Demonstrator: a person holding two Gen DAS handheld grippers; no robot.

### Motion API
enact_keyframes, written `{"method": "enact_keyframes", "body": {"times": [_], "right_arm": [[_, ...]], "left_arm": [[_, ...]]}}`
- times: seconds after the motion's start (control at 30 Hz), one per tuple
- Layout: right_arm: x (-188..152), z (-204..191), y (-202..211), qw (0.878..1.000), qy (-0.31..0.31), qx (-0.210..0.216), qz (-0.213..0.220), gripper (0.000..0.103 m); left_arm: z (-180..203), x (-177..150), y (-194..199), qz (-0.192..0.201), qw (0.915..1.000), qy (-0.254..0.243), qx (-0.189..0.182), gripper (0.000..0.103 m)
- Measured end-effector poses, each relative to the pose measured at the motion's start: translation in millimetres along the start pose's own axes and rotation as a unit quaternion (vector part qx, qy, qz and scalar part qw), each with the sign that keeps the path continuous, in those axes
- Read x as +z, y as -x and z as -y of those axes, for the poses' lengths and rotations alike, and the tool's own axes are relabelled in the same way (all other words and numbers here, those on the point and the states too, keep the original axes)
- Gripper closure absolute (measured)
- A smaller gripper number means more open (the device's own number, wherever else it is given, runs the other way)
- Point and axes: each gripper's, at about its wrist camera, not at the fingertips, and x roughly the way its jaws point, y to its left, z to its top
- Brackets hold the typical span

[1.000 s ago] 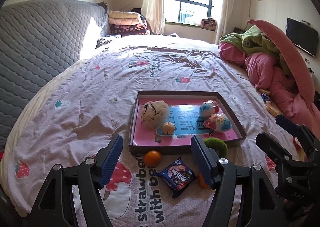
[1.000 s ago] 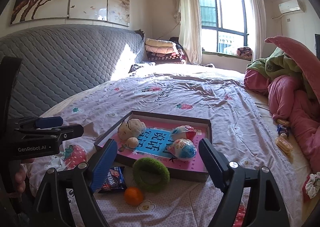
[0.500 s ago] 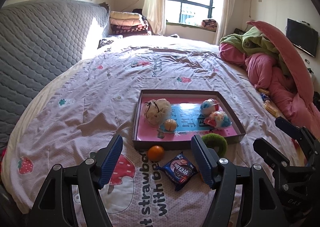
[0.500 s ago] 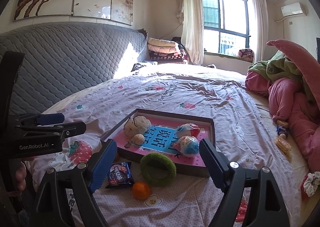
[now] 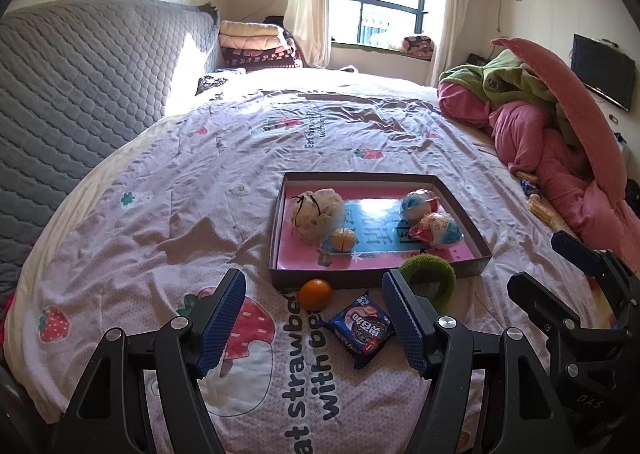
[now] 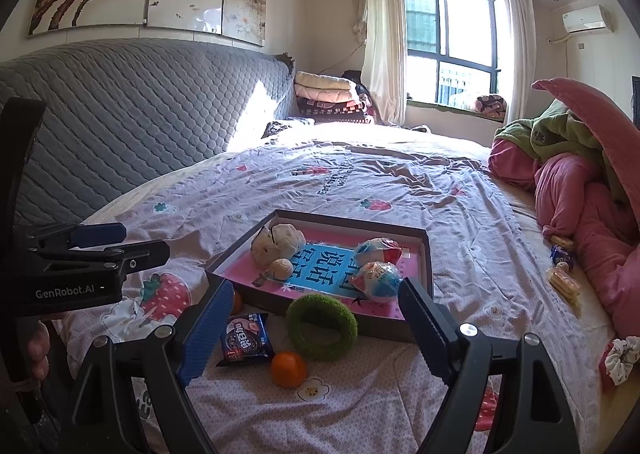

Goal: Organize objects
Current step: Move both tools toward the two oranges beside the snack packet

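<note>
Hovering: both hand-held grippers hang above the near edge of the bed, released and empty, jaws spread wide.
Left hand-held gripper [image 5: 312, 318]: open, holding nothing; the small round orange mandarin [image 5: 315, 294] sits just ahead at 12 o'clock between its fingers.
Right hand-held gripper [image 6: 316, 330]: open, holding nothing; the fuzzy green ring [image 6: 322, 327] lies between its fingers at 12 o'clock.
Destination: shallow brown cardboard tray with a pink and blue printed floor [image 5: 460, 209], resting on the strawberry-print bedsheet [image 5: 160, 221].
Already in tray: cream drawstring pouch [image 5: 318, 209], a peeled-looking pale fruit [image 5: 344, 240], two shiny blue-and-red wrapped snack balls [image 5: 436, 228].
Still outside: mandarin touching the tray's near wall; blue foil biscuit packet [image 5: 362, 330] just beside it at 5 o'clock; green ring leaning against the near wall; a second orange mandarin [image 6: 289, 369] at 7 o'clock of the ring in the right view.
Step in hand (judged): choosing and closing on a loose item.
Doing it well: lower straight down, centre the round fruit between the pads, squeeze gently as it may roll on soft bedding; lift clear of the tray wall before moving over.
Risk: the packet is flat, so pinch its crimped edge.
</note>
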Motion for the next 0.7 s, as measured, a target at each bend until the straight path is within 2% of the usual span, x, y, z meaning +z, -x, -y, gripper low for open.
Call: {"method": "enact_keyframes", "body": {"times": [0.7], "right_arm": [[-17.4, -7.9, -9.6, 0.999, 0.005, -0.006, -0.033, 0.019]], "left_arm": [[-4.6, -15.9, -2.6, -0.020, 0.9998, 0.001, 0.006, 0.031]]}}
